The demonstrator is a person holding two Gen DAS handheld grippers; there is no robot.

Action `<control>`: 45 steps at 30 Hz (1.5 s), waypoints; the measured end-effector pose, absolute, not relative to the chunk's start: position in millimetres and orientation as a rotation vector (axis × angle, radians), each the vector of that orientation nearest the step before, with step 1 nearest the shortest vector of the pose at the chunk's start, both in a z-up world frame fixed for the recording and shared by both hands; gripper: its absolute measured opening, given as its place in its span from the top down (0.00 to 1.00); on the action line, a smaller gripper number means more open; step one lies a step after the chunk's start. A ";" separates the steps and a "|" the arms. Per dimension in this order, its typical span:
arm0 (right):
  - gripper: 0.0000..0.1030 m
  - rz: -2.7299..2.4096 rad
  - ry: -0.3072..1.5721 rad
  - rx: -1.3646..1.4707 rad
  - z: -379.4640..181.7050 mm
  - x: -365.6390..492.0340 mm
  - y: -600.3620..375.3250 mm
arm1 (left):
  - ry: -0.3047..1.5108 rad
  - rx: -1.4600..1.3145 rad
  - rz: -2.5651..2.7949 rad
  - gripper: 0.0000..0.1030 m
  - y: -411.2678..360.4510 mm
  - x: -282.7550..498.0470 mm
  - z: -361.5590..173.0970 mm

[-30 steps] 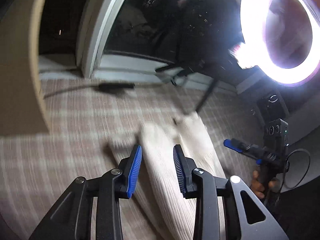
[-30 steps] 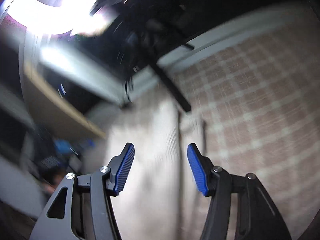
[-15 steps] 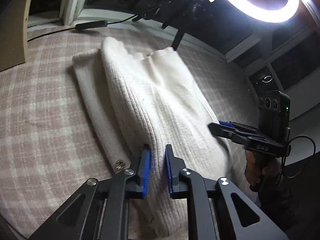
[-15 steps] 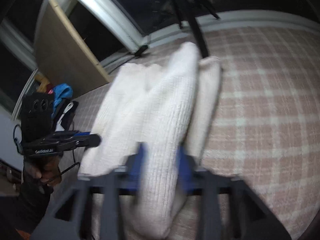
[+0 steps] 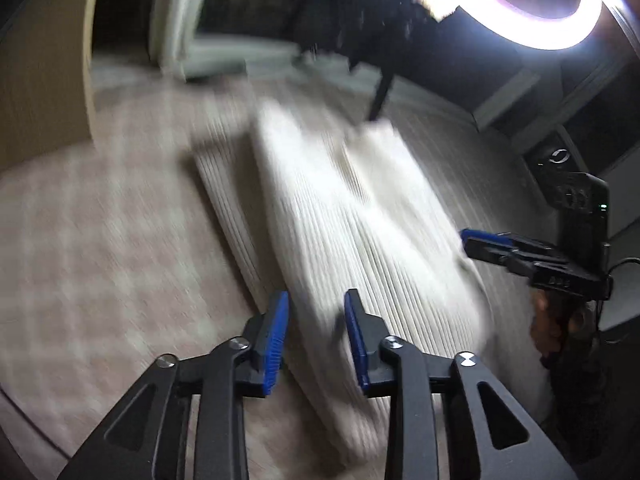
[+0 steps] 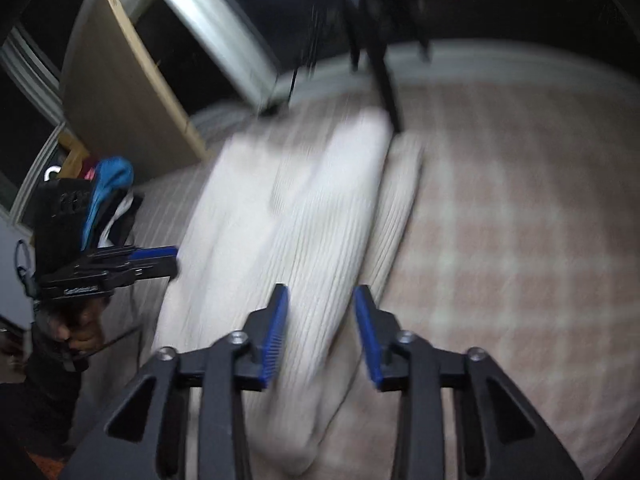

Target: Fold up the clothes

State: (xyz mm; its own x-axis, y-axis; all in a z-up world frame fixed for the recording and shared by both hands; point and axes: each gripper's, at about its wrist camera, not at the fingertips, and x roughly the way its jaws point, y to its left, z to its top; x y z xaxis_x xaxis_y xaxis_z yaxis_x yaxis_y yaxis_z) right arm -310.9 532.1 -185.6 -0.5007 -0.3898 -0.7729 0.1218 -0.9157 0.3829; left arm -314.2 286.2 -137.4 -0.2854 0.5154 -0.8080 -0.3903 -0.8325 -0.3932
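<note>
Nearest in the left wrist view: left gripper [image 5: 316, 338], jaws part-way open and just widened, blue pads [image 5: 275, 342] either side of the near end of the cream ribbed garment [image 5: 340, 232] — no pad seen pressing on it, cloth passing under the gap, contact hard to judge through the blur. Nearest in the right wrist view: right gripper [image 6: 322, 334], jaws likewise part open and just widened, straddling the garment [image 6: 304, 240] with nothing pinched that can be made out. Beyond both claws, the garment stretched away in long folded ridges on the pink checked bedcover [image 5: 100, 260], far end smeared by motion; exact fold lines unclear. Right of the left claw, the right gripper [image 5: 480, 242] seen side-on beside the cloth's edge, holding hand [image 5: 552, 328] partly in shadow. Left of the right claw, the left gripper [image 6: 160, 258] beside the cloth, its hand [image 6: 78, 328] dim. Farther off — a wooden board [image 6: 120, 92] leaning, a dark tripod leg [image 6: 384, 80] cut off at the top, a ring light [image 5: 532, 4] blown out to white.
</note>
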 end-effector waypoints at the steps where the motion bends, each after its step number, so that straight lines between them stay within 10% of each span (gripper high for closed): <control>1: 0.60 -2.494 -0.390 1.327 -180.2 -318.0 534.9 | -0.157 -1.388 2.160 0.69 287.2 -324.1 -131.9; 15: 0.60 -2.447 -0.375 1.409 -222.2 -390.3 523.5 | -0.252 -1.344 2.034 0.69 293.9 -436.8 -173.6; 34: 0.59 -2.556 -0.062 1.420 -212.0 -413.3 511.6 | 0.242 -1.390 2.219 0.56 337.5 -427.9 -180.8; 39: 0.32 -2.618 0.007 1.391 -191.9 -407.4 518.9 | 0.282 -1.399 2.271 0.51 331.7 -431.0 -170.1; 45: 0.32 -2.555 -0.185 1.470 -213.2 -432.1 533.1 | 0.337 -1.435 2.248 0.39 342.4 -446.1 -186.2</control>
State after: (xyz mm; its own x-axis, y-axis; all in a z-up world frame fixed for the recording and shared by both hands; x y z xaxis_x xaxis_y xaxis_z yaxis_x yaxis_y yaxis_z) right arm -432.1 533.1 -213.2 -0.4915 -0.2236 -0.8417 0.1001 -0.9746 0.2004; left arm -446.1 342.4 -186.2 -0.3577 0.2392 -0.9027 -0.4934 -0.8691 -0.0348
